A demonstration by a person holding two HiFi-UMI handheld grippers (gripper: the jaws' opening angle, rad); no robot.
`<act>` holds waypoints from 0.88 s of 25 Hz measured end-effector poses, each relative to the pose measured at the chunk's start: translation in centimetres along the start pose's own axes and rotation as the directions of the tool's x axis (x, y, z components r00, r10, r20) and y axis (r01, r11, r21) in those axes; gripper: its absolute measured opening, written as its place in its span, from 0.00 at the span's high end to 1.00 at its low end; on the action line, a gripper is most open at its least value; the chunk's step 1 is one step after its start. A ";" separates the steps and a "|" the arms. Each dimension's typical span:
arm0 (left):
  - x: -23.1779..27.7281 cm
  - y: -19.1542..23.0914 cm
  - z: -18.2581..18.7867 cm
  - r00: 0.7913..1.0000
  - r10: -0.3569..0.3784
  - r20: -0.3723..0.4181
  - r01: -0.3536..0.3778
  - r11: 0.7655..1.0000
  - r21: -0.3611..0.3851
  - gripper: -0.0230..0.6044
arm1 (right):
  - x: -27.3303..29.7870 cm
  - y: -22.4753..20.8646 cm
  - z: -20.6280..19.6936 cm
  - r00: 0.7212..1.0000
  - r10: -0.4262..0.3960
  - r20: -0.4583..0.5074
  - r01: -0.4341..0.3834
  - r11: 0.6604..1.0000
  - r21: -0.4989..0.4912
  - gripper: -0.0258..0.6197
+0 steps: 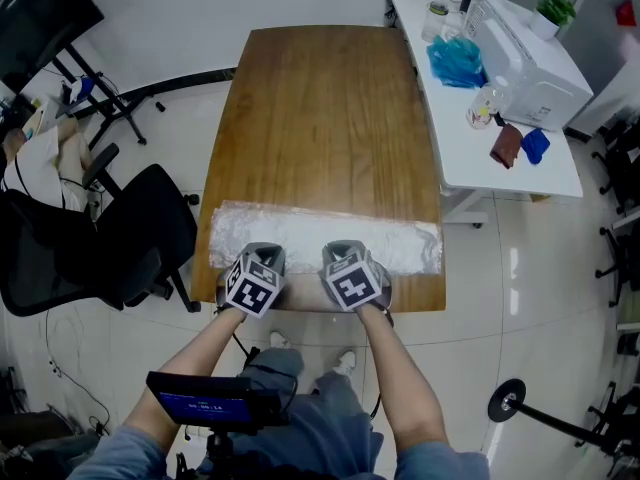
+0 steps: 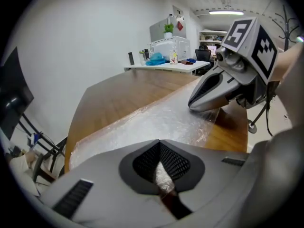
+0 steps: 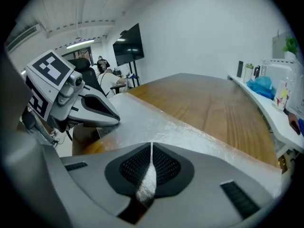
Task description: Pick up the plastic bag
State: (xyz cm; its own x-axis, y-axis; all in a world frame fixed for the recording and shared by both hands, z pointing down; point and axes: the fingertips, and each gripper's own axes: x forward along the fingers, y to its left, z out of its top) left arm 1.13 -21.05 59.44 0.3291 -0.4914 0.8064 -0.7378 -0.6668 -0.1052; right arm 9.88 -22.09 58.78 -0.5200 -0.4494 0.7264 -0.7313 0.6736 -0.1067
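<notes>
A clear, crinkled plastic bag (image 1: 320, 234) lies flat across the near end of the brown wooden table (image 1: 325, 118). Both grippers sit side by side at the table's near edge. My left gripper (image 1: 262, 255) is shut on the bag's near edge, and in the left gripper view a strip of plastic bag (image 2: 156, 122) shows between the closed jaws of the left gripper (image 2: 160, 145). To its right, my right gripper (image 1: 346, 251) is shut on the same edge, with film of the plastic bag (image 3: 161, 127) pinched in the right gripper (image 3: 151, 147). Each gripper view also shows the other gripper resting on the bag.
A black office chair (image 1: 130, 240) stands left of the table. A white side table (image 1: 500, 158) at the right carries a microwave (image 1: 530, 63), a blue bag (image 1: 456, 60) and bottles. The person's feet (image 1: 345, 361) are below the near edge.
</notes>
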 end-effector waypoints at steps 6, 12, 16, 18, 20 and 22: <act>-0.8 -0.5 -1.0 1.000 0.015 -0.003 -0.015 1.000 0.011 0.94 | 0.1 1.6 -0.5 0.999 0.035 0.014 -0.035 0.999 -0.009 0.96; -3.2 4.2 -0.6 0.989 0.134 0.065 -0.134 0.991 -0.001 0.94 | -4.1 -3.5 0.0 0.984 -0.130 0.120 0.129 0.992 0.018 0.96; -4.5 8.2 -2.7 0.976 0.212 0.053 -0.208 0.976 -0.070 0.94 | -7.8 -9.4 -3.4 0.959 -0.263 0.103 0.248 0.958 0.143 0.96; -4.7 9.1 -4.2 0.974 0.227 0.019 -0.225 0.971 -0.081 0.94 | -9.0 -11.4 -5.4 0.948 -0.310 0.076 0.292 0.938 0.188 0.96; -4.5 9.3 -5.5 0.972 0.235 -0.016 -0.235 0.970 -0.059 0.94 | -9.3 -12.5 -7.0 0.944 -0.327 0.041 0.313 0.928 0.201 0.96; -4.1 9.2 -6.3 0.972 0.234 -0.034 -0.235 0.971 -0.049 0.94 | -9.0 -12.6 -7.8 0.944 -0.329 0.021 0.320 0.928 0.193 0.96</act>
State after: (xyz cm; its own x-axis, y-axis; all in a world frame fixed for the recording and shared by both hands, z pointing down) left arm -10.73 -21.66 58.83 0.1270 -0.6141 0.7790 -0.8226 -0.5040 -0.2632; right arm 27.20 -22.01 58.90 -0.2590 -0.6582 0.7069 -0.9298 0.3682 0.0021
